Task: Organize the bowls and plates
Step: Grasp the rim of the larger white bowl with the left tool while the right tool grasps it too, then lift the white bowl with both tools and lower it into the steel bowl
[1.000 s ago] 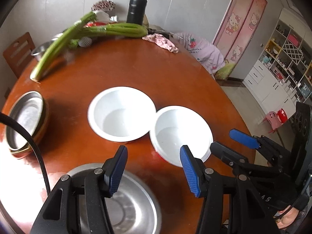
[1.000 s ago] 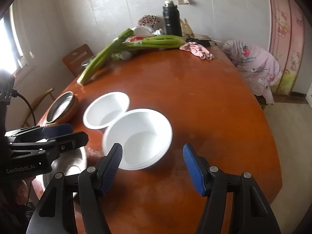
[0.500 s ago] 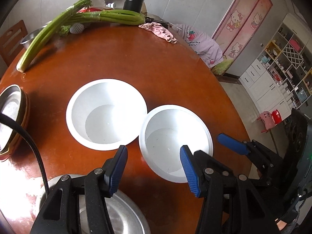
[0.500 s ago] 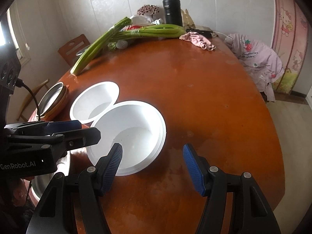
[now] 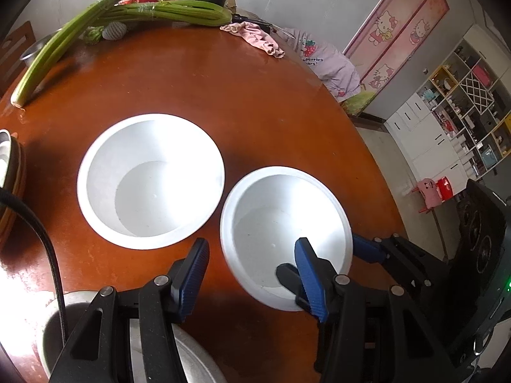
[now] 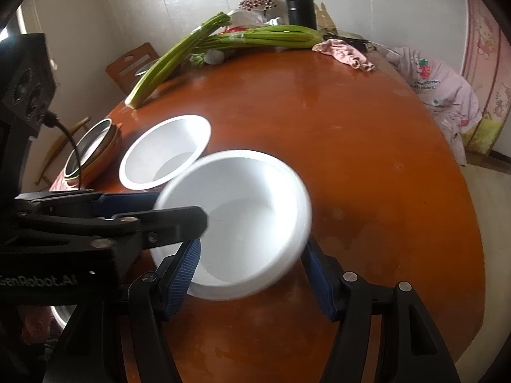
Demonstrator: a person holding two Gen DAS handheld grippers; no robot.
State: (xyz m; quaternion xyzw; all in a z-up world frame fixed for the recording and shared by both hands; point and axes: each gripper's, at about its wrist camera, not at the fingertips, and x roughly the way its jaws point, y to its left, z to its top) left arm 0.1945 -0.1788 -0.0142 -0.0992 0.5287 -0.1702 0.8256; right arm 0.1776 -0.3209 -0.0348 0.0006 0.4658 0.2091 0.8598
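Now the near white bowl (image 6: 236, 220), in the lower middle of the frame, is straddled by the right gripper (image 6: 252, 274), pads apart. Next, that rim must be pinched. The left gripper (image 5: 252, 274) is held apart too.

Right gripper (image 6: 250, 279) straddles the near white bowl (image 6: 236, 220).

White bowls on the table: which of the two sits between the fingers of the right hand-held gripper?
The near white bowl, closest to the table edge, lies between its blue fingers. The far white bowl sits beyond it, beside the stacked metal dishes.
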